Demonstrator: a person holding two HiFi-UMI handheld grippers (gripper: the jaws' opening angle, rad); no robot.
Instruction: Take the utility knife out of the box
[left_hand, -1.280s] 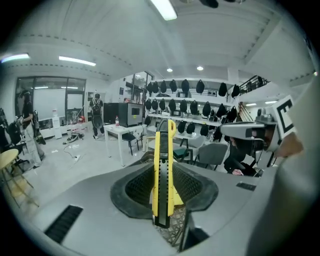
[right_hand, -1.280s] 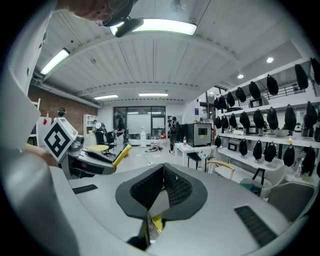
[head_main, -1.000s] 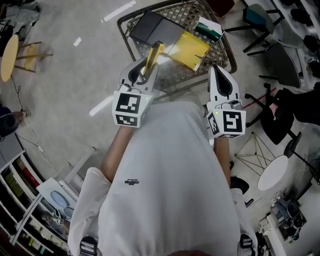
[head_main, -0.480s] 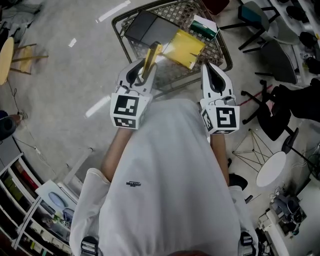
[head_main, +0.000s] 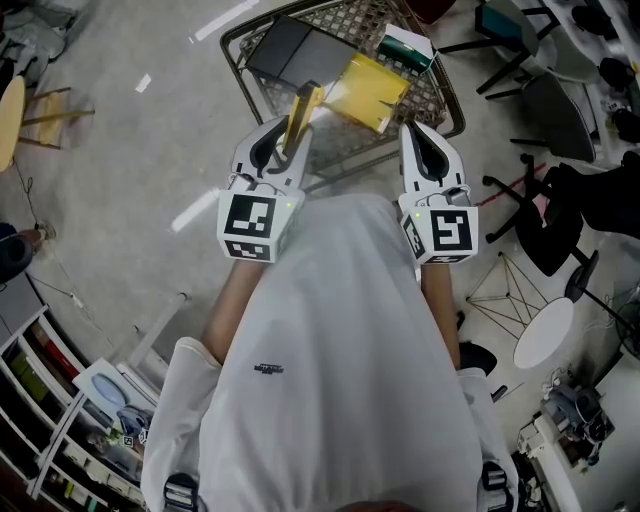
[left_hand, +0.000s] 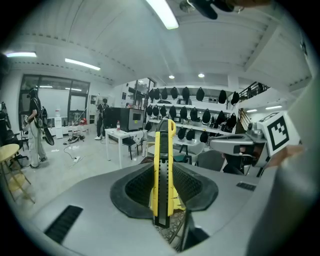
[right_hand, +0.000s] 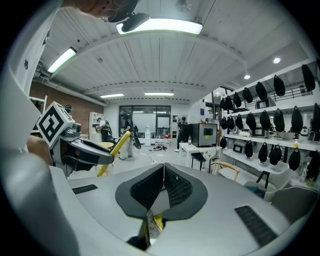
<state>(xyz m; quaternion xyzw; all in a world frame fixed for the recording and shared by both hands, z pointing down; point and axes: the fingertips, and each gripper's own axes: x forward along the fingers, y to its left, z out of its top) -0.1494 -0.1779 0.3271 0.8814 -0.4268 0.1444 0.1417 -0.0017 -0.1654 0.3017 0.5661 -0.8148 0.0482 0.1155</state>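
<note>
The yellow and black utility knife (head_main: 303, 108) stands nearly upright between the jaws of my left gripper (head_main: 291, 140), which is shut on its handle at chest height. The left gripper view shows the knife (left_hand: 163, 170) clamped between the ribbed pads, with its tip pointing up. My right gripper (head_main: 421, 143) hangs level beside it, shut with nothing in it, and its pads (right_hand: 172, 187) meet. Below both lies a wire basket (head_main: 452, 102) holding a yellow box (head_main: 372, 92), a flat black item (head_main: 290, 55) and a green and white box (head_main: 405, 46).
Black chairs (head_main: 560, 110) and a small round white table (head_main: 545, 335) stand at the right. Shelving (head_main: 60, 420) fills the lower left. Bare grey floor (head_main: 120, 180) lies left of the basket. People stand far off in the gripper views.
Both grippers hold the same pose, and the knife stays in the left one. Only the head view has shifted a little.
</note>
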